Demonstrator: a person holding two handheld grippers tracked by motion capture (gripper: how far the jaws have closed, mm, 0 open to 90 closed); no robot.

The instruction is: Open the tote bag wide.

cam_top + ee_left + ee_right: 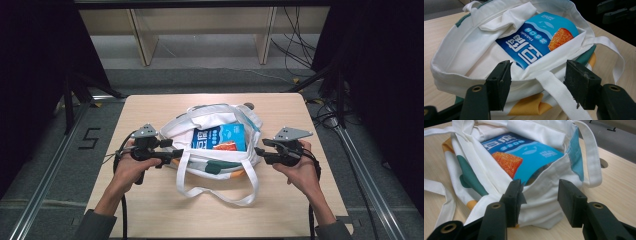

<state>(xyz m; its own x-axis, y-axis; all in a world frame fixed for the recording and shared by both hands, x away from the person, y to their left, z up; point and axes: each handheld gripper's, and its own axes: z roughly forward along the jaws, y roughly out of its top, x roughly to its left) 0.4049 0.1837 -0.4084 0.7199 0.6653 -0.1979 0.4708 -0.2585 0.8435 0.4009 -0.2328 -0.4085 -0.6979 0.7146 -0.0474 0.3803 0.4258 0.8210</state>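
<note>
the bag (212, 145) lies mid-counter (150, 210), soft and floppy, a light crinkly packet (220, 137) inside. left tongs (537, 85) and right tongs (539, 200) gape wide at its rim; best pinch the hem.

Cloth bag, glossy packet, matt wood-look table.

At the centre of the high view, the tote bag (215, 145) is soft, matt white woven cloth with green, yellow and blue printed patches; its straps look like the same fabric. The blue packet (220, 137) inside has a smooth, shiny film surface, probably plastic. The table (150, 210) shows a pale, matt wood-grain finish. At the bottom of the left gripper view, the jaw pads are black, dull and slightly rough, scuffed at the edges.
</note>
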